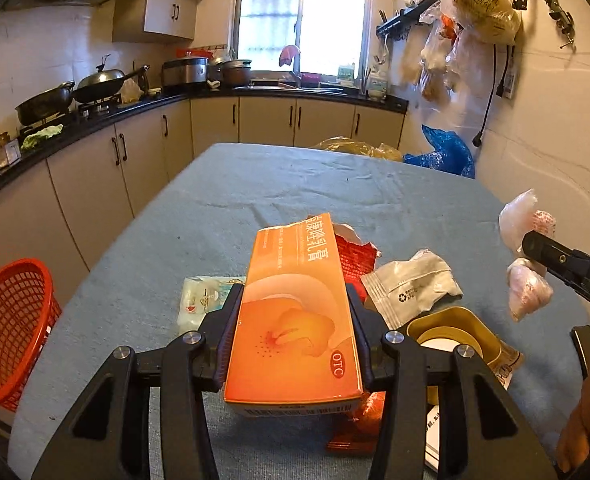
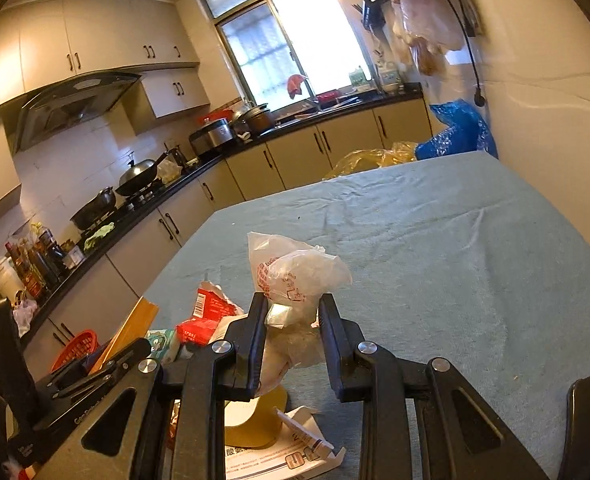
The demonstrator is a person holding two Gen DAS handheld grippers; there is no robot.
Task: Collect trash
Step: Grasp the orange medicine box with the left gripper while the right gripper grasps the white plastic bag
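A big table covered by a wrinkled pale blue cloth (image 1: 279, 184) is seen; near its close end a crumpled silver foil packet (image 1: 413, 286), a torn red paper wrapper (image 1: 355, 258), a small white and green packet (image 1: 199, 298), a round gold tin (image 1: 455, 334) and a white printed paper leaflet (image 2: 279, 460) are laid on it.

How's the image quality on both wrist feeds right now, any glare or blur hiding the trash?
Left wrist view: window blown out, orange box in the left gripper sharp, hanging bags slightly smeared. Right wrist view: same window glare, plastic bag in the right gripper clear; strong fisheye bending at edges.
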